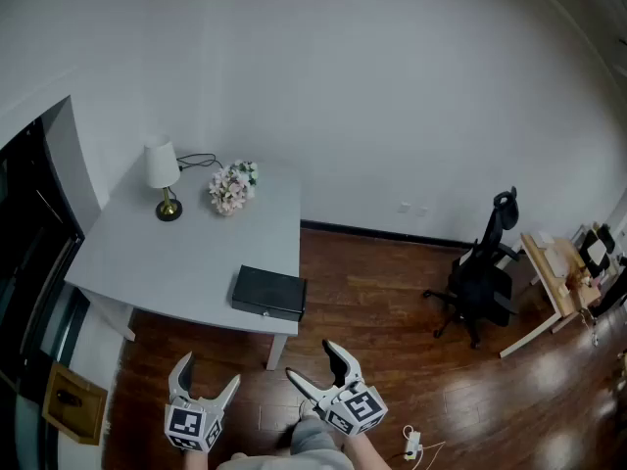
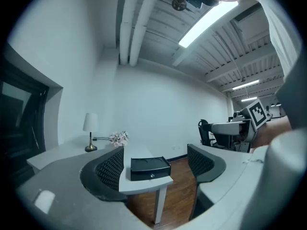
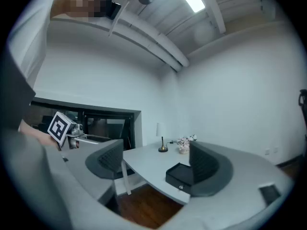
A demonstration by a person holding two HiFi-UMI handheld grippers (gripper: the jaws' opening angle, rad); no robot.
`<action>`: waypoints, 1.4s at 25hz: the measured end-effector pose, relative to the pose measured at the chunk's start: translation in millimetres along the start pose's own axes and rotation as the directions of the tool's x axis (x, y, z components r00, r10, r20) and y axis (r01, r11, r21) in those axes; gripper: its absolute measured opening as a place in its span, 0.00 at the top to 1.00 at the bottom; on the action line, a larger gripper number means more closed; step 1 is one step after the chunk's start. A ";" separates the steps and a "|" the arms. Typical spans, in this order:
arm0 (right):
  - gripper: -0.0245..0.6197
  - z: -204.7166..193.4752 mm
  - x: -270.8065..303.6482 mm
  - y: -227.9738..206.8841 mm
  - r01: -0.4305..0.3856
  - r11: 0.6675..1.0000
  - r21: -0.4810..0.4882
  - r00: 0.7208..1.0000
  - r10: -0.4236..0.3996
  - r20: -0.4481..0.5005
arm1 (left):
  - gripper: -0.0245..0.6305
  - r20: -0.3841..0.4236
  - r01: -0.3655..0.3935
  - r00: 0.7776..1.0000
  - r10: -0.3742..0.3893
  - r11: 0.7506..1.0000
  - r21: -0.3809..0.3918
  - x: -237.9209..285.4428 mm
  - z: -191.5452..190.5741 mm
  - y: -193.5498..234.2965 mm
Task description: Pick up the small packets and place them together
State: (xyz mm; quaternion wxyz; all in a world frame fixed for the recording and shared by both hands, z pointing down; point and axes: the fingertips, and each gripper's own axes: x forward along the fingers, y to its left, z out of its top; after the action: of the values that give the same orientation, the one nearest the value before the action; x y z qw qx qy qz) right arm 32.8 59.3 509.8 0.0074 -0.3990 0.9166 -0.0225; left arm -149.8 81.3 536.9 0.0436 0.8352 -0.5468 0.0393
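— Small packets: where are they?

— I cannot tell. No view shows one clearly enough to name. What does show is a pale grey desk (image 1: 186,262) standing against the white wall (image 1: 392,86), on a dark wooden floor (image 1: 392,360).

— What is on the desk?

— A flat black box (image 1: 268,293) lies at the near edge, close to the right corner, with a small round fitting on its front face. At the far end, near the wall, stands a table lamp with a white shade and a brass foot (image 1: 164,178). Just to its right is a bunch of pale pink and white flowers (image 1: 233,187). A thin black cable (image 1: 201,160) loops behind them.

— And the tongs?

— The left tongs (image 1: 209,372) are held low over the floor, on the near side of the desk and apart from it. Their jaws are spread wide with nothing between the ribbed pads. The left gripper view only frames the black box far off in the gap. The right tongs (image 1: 312,360) hang beside them, a little further right. They are also gaping and empty, with the desk's corner and the box seen beyond them.

— Anything else in the room?

— A black office chair (image 1: 480,282) stands well to the right of the desk. Past it, a light wooden table (image 1: 549,292) carries clutter too small to identify. A white plug and cord (image 1: 413,446) lie on the floor by the right tongs.
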 end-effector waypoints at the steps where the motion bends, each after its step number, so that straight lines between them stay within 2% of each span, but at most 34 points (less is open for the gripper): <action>1: 0.36 5.0 6.5 -20.5 0.001 1.000 0.010 1.000 -0.001 0.012 | 0.36 0.001 -0.004 1.000 0.004 1.000 -0.015 17.3 0.7 -3.1; 4: 0.38 22.1 22.3 -79.8 -0.008 1.000 0.005 0.999 0.008 0.039 | 0.36 0.002 -0.018 1.000 0.018 0.999 -0.038 63.8 3.6 -17.6; 9: 0.38 43.8 42.5 -167.8 -0.017 0.999 0.035 0.996 0.014 0.091 | 0.36 -0.010 -0.063 0.998 0.063 0.998 -0.008 133.9 21.7 -32.2; 13: 0.38 29.1 55.4 -201.0 -0.048 0.998 0.038 0.998 0.046 0.049 | 0.36 -0.008 -0.115 0.993 0.114 0.993 -0.010 167.4 31.5 -26.9; 17: 0.38 16.4 74.9 -224.2 -0.043 0.997 0.057 0.999 0.042 0.025 | 0.36 -0.029 -0.154 0.988 0.154 0.988 -0.017 188.0 21.0 -10.9; 21: 0.38 20.6 82.1 -237.2 0.036 0.999 0.014 0.998 -0.037 0.057 | 0.36 -0.074 -0.110 0.991 0.108 0.994 -0.018 206.8 -4.3 3.4; 24: 0.38 17.0 84.1 -247.0 0.128 0.989 0.071 0.989 -0.133 0.065 | 0.36 -0.121 -0.035 0.992 0.035 0.999 0.003 224.3 -21.4 12.2; 26: 0.38 19.2 84.1 -234.4 0.143 0.988 0.052 0.986 -0.147 0.077 | 0.36 -0.155 -0.011 0.988 0.011 1.000 0.003 227.4 -39.0 21.2; 28: 0.38 22.2 84.1 -221.8 0.161 0.987 0.012 0.983 -0.162 0.090 | 0.36 -0.222 0.017 0.975 -0.022 1.000 -0.022 231.4 -73.3 26.6; 30: 0.38 21.2 84.1 -220.6 0.190 0.981 0.034 0.977 -0.192 0.089 | 0.36 -0.310 0.060 0.947 -0.083 0.995 -0.084 241.5 -116.8 20.5; 32: 0.38 15.9 83.2 -214.6 0.187 0.981 0.045 0.980 -0.190 0.063 | 0.39 -0.399 0.090 0.904 -0.156 0.980 -0.178 248.5 -163.1 6.8; 35: 0.38 5.6 85.0 -200.0 0.163 0.987 0.012 0.986 -0.163 0.019 | 0.39 -0.507 0.074 0.834 -0.220 0.954 -0.291 262.1 -223.0 -5.6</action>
State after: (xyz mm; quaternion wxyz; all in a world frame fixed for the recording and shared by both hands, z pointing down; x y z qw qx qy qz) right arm 121.4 -139.1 514.0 0.0168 -0.4729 0.8806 -0.0238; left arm -44.1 -129.2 788.0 0.3056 0.8179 -0.4470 0.1944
